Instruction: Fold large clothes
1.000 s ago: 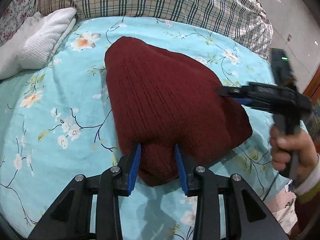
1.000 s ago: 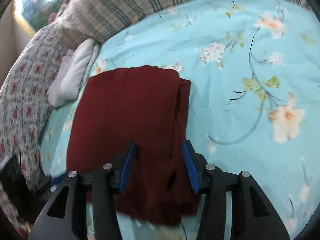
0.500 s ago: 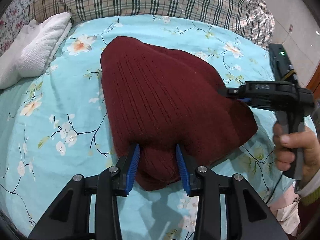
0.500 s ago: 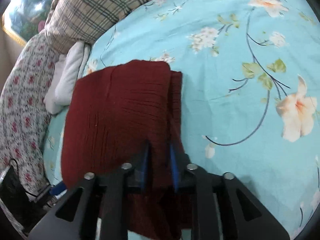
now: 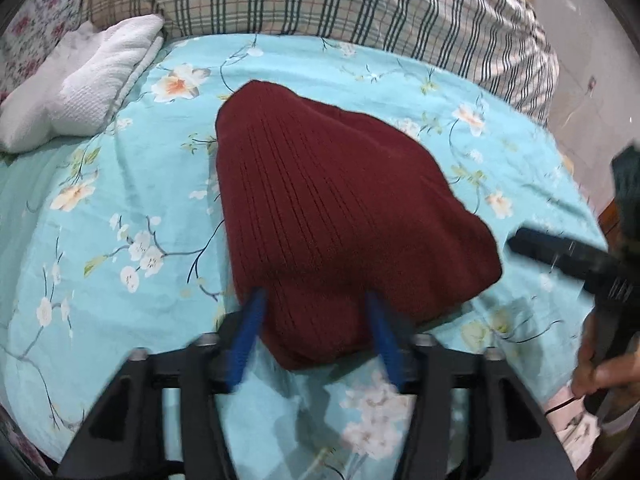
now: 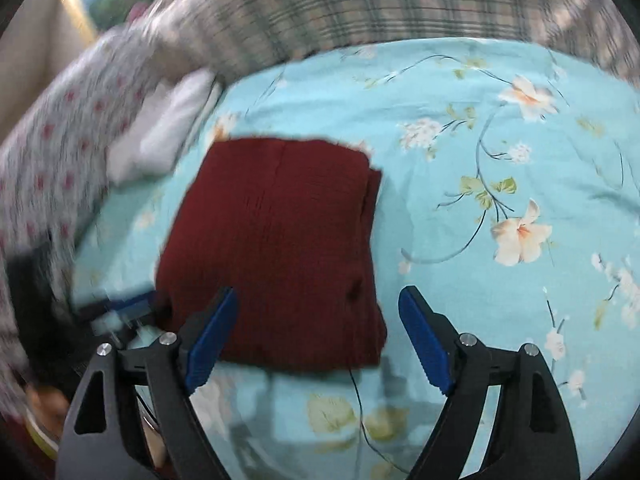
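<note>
straddling the near corner of the folded maroon sweater (image 5: 332,216), the left gripper (image 5: 316,332) has its blue pads (image 5: 246,332) spread to either side of the knit; its jaws have just been opening, the cloth lies between them, and whether the pads touch it the blur does not let me tell. the right gripper (image 6: 316,332) stands wide apart above the sweater's near edge, its jaws also just opened, with nothing pinched: one blue pad sits over the maroon knit, the other over bare sheet just beside the sweater's right edge. in the left wrist view that same gripper shows as a dark blurred shape at the right, clear of the sweater, with a hand (image 5: 604,372) wrapped around its handle. the sweater lies flat as a thick folded bundle near the middle of the bed, on a turquoise sheet with a flower print (image 5: 120,208). beyond it, a white folded towel (image 5: 84,80) rests at the far left, well apart from the sweater, and a plaid quilt (image 5: 320,0) is heaped along the far edge. a thin dark cable (image 6: 360,408) trails over the sheet near the right gripper.
</note>
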The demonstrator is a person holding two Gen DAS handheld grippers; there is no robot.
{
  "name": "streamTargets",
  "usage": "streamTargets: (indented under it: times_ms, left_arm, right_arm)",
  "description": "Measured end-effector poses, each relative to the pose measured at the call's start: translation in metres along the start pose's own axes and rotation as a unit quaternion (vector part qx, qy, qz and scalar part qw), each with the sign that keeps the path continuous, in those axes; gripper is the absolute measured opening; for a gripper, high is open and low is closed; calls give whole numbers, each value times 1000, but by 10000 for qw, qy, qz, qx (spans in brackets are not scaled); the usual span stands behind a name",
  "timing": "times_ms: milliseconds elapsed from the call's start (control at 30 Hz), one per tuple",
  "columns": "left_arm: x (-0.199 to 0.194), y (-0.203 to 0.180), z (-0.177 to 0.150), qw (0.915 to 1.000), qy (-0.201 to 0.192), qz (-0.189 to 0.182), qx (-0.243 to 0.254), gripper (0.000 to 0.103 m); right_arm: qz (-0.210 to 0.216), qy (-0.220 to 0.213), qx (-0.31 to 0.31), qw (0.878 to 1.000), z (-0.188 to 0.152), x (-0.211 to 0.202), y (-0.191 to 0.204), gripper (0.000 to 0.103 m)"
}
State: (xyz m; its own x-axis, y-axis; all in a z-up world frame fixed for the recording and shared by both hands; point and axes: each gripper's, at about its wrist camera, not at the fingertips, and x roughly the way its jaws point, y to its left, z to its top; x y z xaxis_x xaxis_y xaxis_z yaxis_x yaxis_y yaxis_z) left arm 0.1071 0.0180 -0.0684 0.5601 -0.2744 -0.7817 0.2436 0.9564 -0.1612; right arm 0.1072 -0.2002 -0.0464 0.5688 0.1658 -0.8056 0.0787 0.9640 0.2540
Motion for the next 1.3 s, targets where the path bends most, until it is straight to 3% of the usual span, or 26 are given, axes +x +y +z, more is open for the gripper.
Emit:
streamTargets:
  times_ms: [67,200,433,633,767,867,967,1067,1133,1167,1300]
  left_arm:
    - [-10,2,-4,9999,-84,-5,-66,65]
    - [-27,0,-11,9988,-167,449,57,83]
    - [-46,1,-25,9948,-160,998,148,88]
    - [-42,5,-41,9934,125,1133,152,88]
    - [-56,8,-41,9902,22,1379,224,89]
    - [-68,7,-36,9873,-154,1553,285,89]
    - [-80,3,-30,9858,-334,1615,334,89]
    - [-93,-3,-26,9842,-543,1642,393,92]
    - [-99,-3,-23,9855,-665,1524,329,103]
    - [-100,-1,-23,9869,-698,1434,260,103]
    - [-85,17,-21,9939,-252,1059,-151,102]
  right_arm:
    - [119,227,23,9997,-8,2,2,83]
    - [251,-242,-9,9994,-24,-19,6,83]
    - [23,-371,-15,9993,-34,-46,12,83]
    - [-147,-106,44,9998,-50,-45,10,83]
    - [-139,-237,56,9996,-52,-58,11,83]
    - [-331,-312,-288,9985,-48,-70,22,83]
    - [-438,-284,-604,9968,-45,-76,34,83]
    - [-270,-324,-755,9963,-45,-81,45,83]
    - [-157,-331,-771,9964,-44,-80,46,83]
    - [-111,-330,-767,9964,-45,-77,46,84]
    - [-198,-90,-707,9973,-47,-64,45,84]
